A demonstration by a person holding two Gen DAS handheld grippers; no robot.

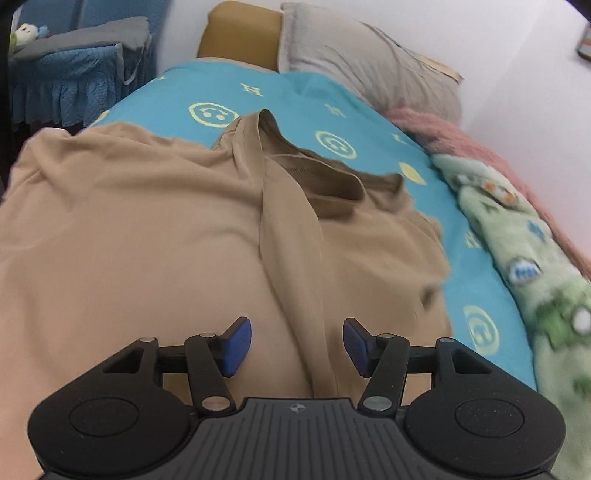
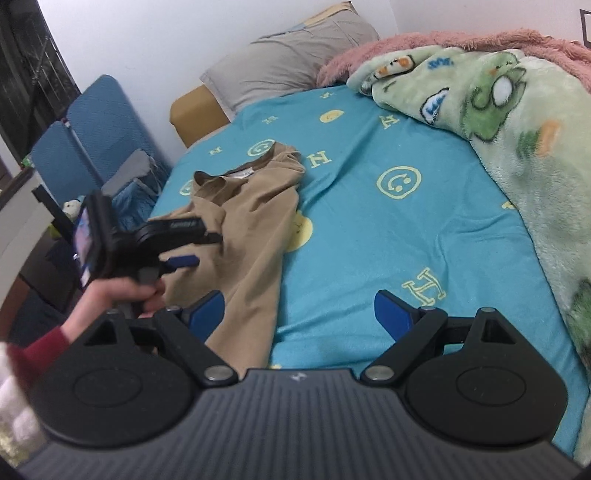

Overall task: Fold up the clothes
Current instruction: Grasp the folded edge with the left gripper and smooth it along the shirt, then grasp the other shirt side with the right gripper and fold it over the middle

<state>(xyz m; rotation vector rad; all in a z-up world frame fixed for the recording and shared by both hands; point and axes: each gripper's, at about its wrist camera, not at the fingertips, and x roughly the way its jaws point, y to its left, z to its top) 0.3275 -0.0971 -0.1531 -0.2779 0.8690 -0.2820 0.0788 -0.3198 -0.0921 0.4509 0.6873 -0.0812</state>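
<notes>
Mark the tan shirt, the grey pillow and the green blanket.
tan shirt (image 1: 147, 229): left wrist view, flat body fabric.
grey pillow (image 2: 291, 62): right wrist view, middle of pillowcase.
green blanket (image 2: 517, 122): right wrist view, printed fleece surface.

White wall (image 2: 147, 37); blue chair (image 2: 92, 125) beside bed; tan headboard (image 1: 240, 33); dark window (image 2: 22, 74).

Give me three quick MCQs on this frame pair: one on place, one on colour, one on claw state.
1. Where does the tan shirt lie?
A. on the blue chair
B. on the turquoise sheet
C. on the grey pillow

2. What colour are the claw pads?
A. blue
B. red
C. white

3. What state is the right claw in?
A. shut on the shirt
B. shut on nothing
C. open

Answers: 1 B, the smiley-print sheet shows around the shirt. 2 A, both views show blue pads. 3 C, its fingers stand wide apart, gripping nothing.
</notes>
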